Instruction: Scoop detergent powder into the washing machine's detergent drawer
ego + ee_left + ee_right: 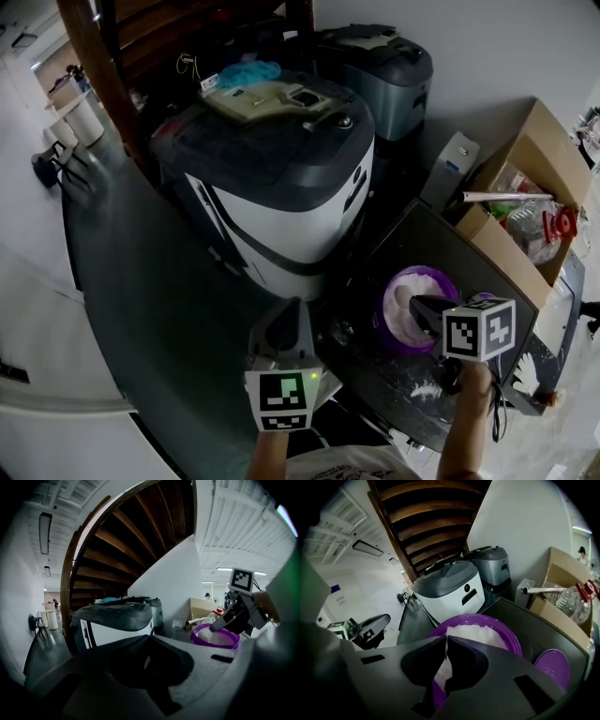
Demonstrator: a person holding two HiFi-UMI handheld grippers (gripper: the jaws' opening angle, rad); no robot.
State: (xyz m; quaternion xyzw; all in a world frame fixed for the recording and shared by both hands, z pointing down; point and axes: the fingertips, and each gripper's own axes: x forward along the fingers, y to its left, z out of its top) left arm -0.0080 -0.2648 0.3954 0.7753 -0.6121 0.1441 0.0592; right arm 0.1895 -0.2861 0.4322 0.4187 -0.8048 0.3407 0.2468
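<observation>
A purple bowl (405, 281) of white detergent powder (473, 633) stands on a dark table (469, 258). My right gripper (422, 307) reaches over the bowl's near rim, shut on a thin white scoop (443, 672) whose end is down in the powder. From the left gripper view the same right gripper (220, 627) points into the bowl (214, 641). My left gripper (281, 323) hangs shut and empty in front of the white and grey washing machine (272, 187), left of the bowl. I cannot make out the detergent drawer.
A second grey machine (375, 70) stands behind the washer. A cardboard box (525, 187) with a plastic bottle (534, 225) sits at the table's far right. A purple lid (553, 667) lies beside the bowl, spilled powder (427, 389) near the table's front. A wooden staircase (131, 541) rises behind.
</observation>
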